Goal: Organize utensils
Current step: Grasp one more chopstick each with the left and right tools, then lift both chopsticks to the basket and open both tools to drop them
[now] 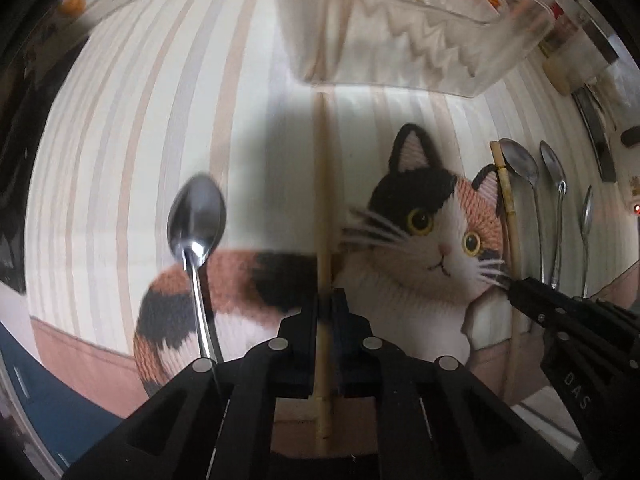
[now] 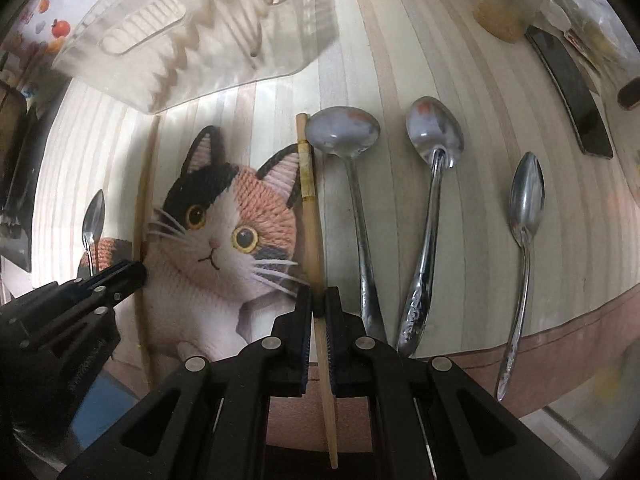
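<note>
My left claw (image 1: 329, 300) pinches one chopstick (image 1: 323, 200); right claw (image 2: 319, 304) pinches the banded chopstick (image 2: 310, 208), spoons (image 2: 362, 216) just beside.

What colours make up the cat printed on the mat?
The cat is calico: black, orange and white, with yellow eyes. Right wrist view shows it best.

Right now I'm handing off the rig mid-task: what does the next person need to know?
Left tool: shut on plain chopstick, pointing toward the clear organizer tray.
Right tool: shut on banded chopstick.
On the cat mat: one spoon at left; three spoons at right.
Done: both chopsticks gripped. One stick seems already in the tray.
Left: place both chopsticks, then the four spoons.
</note>
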`<control>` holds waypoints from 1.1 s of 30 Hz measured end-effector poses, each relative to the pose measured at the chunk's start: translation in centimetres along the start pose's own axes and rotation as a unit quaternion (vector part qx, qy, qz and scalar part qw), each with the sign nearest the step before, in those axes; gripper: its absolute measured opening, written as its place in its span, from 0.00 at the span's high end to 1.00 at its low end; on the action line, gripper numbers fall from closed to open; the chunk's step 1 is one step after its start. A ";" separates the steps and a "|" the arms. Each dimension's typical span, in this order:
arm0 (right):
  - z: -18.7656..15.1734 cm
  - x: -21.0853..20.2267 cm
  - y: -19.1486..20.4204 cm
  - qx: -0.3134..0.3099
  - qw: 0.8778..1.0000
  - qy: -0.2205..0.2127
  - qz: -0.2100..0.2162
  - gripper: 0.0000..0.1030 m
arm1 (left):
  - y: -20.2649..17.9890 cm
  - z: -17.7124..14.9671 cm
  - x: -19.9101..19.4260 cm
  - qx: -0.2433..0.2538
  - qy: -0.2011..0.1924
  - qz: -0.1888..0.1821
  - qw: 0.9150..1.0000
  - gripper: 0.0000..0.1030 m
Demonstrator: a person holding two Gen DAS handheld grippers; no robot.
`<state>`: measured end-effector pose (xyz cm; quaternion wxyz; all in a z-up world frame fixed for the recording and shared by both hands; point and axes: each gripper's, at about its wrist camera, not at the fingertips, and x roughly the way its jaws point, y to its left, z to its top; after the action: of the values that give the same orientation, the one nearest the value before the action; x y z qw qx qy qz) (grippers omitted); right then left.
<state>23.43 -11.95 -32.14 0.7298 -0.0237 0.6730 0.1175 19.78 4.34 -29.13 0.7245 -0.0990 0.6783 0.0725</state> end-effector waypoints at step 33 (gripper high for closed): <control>-2.5 -2.4 2.2 -0.024 0.999 -0.024 0.032 0.94 | 4.2 -2.3 -4.9 -0.032 -0.056 0.008 0.998 0.96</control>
<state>20.34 -10.64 -29.74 0.7410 -0.0167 0.6527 0.1568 16.18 7.95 -24.54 0.7572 -0.1129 0.6346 0.1052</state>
